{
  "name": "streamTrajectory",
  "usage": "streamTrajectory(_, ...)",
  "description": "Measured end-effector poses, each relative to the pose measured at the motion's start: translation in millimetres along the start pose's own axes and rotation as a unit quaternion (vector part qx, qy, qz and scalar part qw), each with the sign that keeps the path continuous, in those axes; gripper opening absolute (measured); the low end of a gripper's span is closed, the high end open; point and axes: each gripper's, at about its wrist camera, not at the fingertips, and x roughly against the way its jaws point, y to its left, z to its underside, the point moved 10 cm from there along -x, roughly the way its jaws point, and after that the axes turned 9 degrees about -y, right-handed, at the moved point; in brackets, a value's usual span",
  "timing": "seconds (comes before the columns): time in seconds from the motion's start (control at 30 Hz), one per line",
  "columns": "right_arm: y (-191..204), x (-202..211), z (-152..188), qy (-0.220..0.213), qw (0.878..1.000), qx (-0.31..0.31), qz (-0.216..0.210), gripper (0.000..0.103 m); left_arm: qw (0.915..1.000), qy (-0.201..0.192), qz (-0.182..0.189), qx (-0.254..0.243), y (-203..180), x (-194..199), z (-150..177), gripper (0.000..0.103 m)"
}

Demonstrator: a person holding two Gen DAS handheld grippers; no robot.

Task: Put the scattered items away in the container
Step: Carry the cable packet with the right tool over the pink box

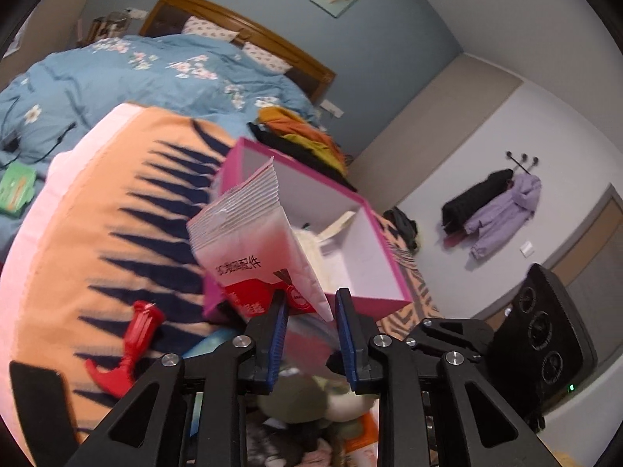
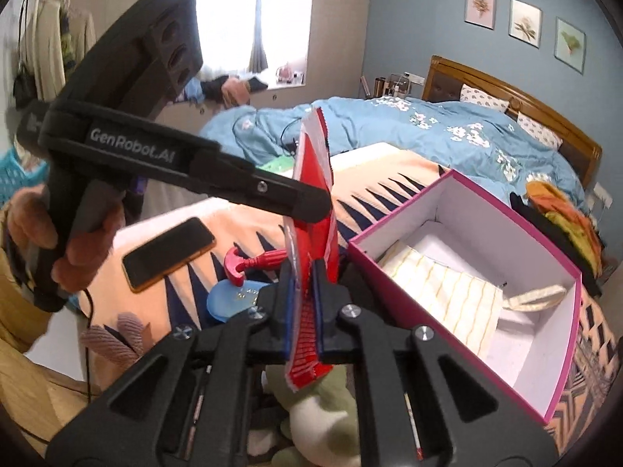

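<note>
Both grippers hold one red-and-white packet point(image 2: 311, 202) above the orange blanket point(image 1: 97, 202): right gripper point(image 2: 303, 295) pinches its lower edge, left gripper point(image 1: 311, 307) its side, beside the pink box point(image 2: 459, 268).

Home bedroom: bed point(image 2: 447, 132) with wooden headboard point(image 2: 518, 97) at two o'clock, curtained window point(image 2: 233, 15) at twelve, coats point(image 1: 494, 210) hung at three.

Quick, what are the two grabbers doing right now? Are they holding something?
Left gripper: fingers partly closed around the red-and-white plastic packet; real pinch cannot be told.
Right gripper: closed on the same packet's edge.
</note>
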Motion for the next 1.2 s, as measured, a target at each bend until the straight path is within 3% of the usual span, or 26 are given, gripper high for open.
streamTrajectory(0.23,-35.3,23.8,4.0,-0.026,0.995,-0.093,-0.032,0.009,0.9997,0.0,0.011,-0.022,-19.4,-18.5,1.5,0.045)
streamTrajectory(0.37,-59.2,32.5,12.9,-0.037,0.986,-0.152,-0.049,0.009,0.9993,0.001,0.018,-0.033,-22.2,-22.4,9.6,0.066)
streamTrajectory(0.47,-80.6,40.0,20.0,-0.047,0.975,-0.206,-0.064,0.009,0.9989,0.009,0.022,-0.04,-20.2,-24.1,20.9,0.066)
streamTrajectory(0.67,-106.6,47.8,32.9,-0.076,0.932,-0.322,-0.145,0.009,0.9962,0.067,0.053,-0.018,-15.7,-48.2,56.2,0.066)
streamTrajectory(0.8,-116.7,54.2,37.3,-0.101,0.894,-0.387,-0.201,0.009,0.9937,0.097,0.055,0.011,-3.9,-66.3,70.5,0.073)
streamTrajectory(0.9,-124.9,60.5,42.4,-0.122,0.861,-0.431,-0.241,0.01,0.9893,0.113,0.084,0.037,-2.1,-71.9,77.4,0.079)
streamTrajectory(0.97,-128.4,61.1,47.0,-0.128,0.844,-0.453,-0.258,0.01,0.9846,0.125,0.112,0.048,-6.1,-74.0,80.3,0.08)
streamTrajectory(1.03,-128.2,62.6,50.2,-0.131,0.827,-0.469,-0.281,0.01,0.9854,0.117,0.118,0.039,-11.6,-71.3,78.4,0.08)
streamTrajectory(1.17,-127.7,67.0,52.8,-0.131,0.813,-0.481,-0.301,0.01,0.9874,0.095,0.127,-0.001,-29.8,-59.7,71.0,0.057)
streamTrajectory(1.2,-129.5,70.5,52.6,-0.135,0.811,-0.482,-0.301,0.01,0.9878,0.092,0.126,-0.001,-30.4,-58.1,69.4,0.046)
